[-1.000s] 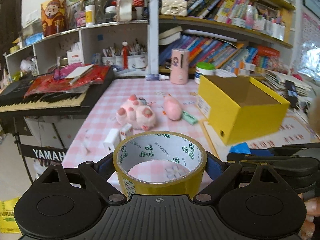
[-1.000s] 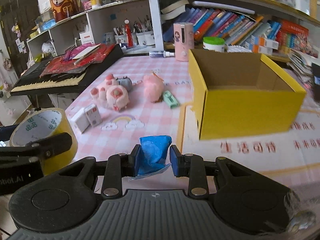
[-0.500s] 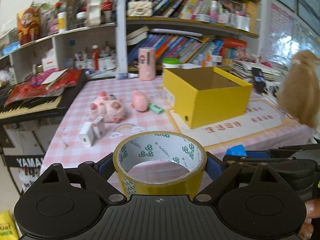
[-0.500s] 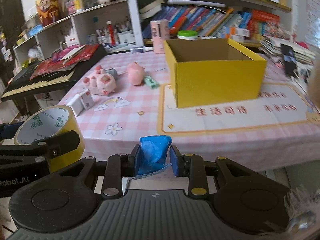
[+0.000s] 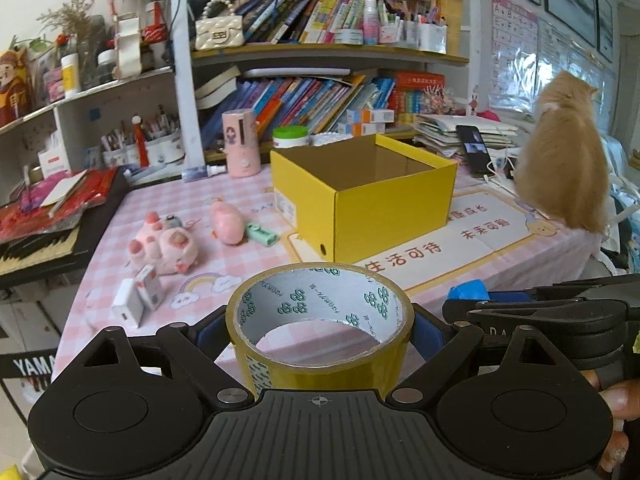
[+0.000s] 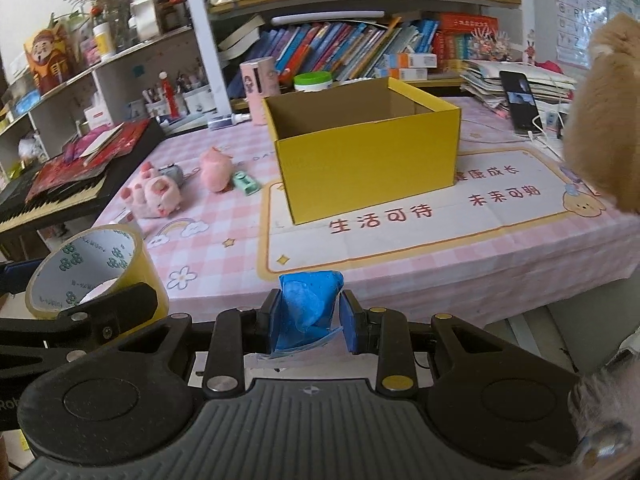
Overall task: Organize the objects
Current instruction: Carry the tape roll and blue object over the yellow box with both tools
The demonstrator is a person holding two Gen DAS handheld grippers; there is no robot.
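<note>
Tape roll (clamped) in left hand-held gripper, short of table edge

A long-haired orange cat sits at the right edge of the worktop, which wears a pink checked cloth, its back to the camera. Just beside it a phone leans upright against a stack of papers. A black keyboard stands at the left end of the worktop, with red packets piled on it. Behind runs a bookshelf crammed with slanting books; a cream quilted handbag with a pearl handle sits on its upper board. On the white shelf to the left stand pen cups and a figurine.
</note>
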